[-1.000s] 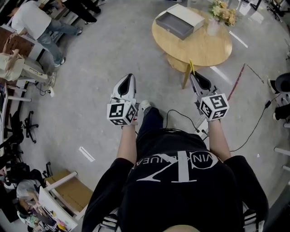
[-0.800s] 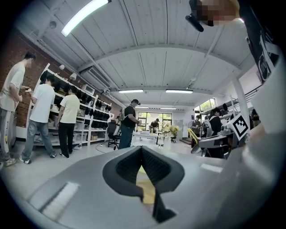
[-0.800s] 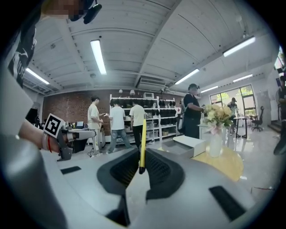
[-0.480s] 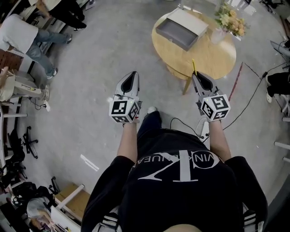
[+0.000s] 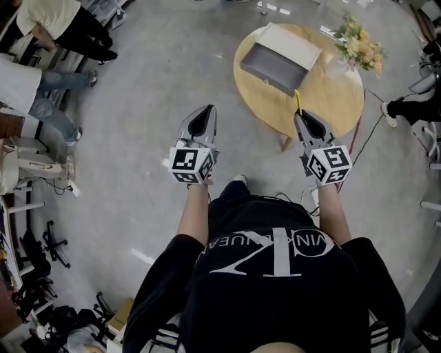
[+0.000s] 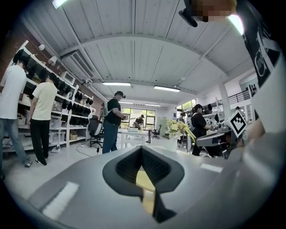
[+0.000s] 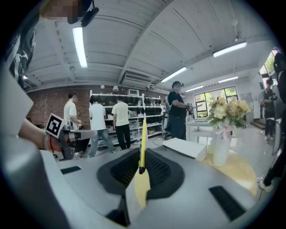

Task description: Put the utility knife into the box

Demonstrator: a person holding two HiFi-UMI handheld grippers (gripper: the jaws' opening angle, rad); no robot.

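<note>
The right gripper [image 7: 142,154] is held in the air in front of the person, and its jaws are closed on a yellow utility knife [image 7: 143,134]. The knife is clamped by its lower end and stands up past the jaw tips, nearly upright in the right gripper view. In the head view the knife's free end is seen over the near edge of a round wooden table [image 5: 324,89]; the knife touches neither the table nor the box.

The left gripper [image 6: 142,151] is held level with the right one, well apart from it and to the left of the table, over the grey floor [image 5: 151,89]. Its jaws are pressed together, and nothing is seen between them.

A grey open box [image 5: 272,69] lies on the far left part of the table, and a white lid [image 5: 293,45] lies along its far side. No contents can be made out in the box. A vase of flowers [image 5: 358,47] stands at the far right edge of the table, apart from the box.

A marker cube is carried at the rear of each gripper, just ahead of the person's hands. Other people [image 5: 48,21] are seen at the far left of the room, near dark shelves [image 7: 134,112].
</note>
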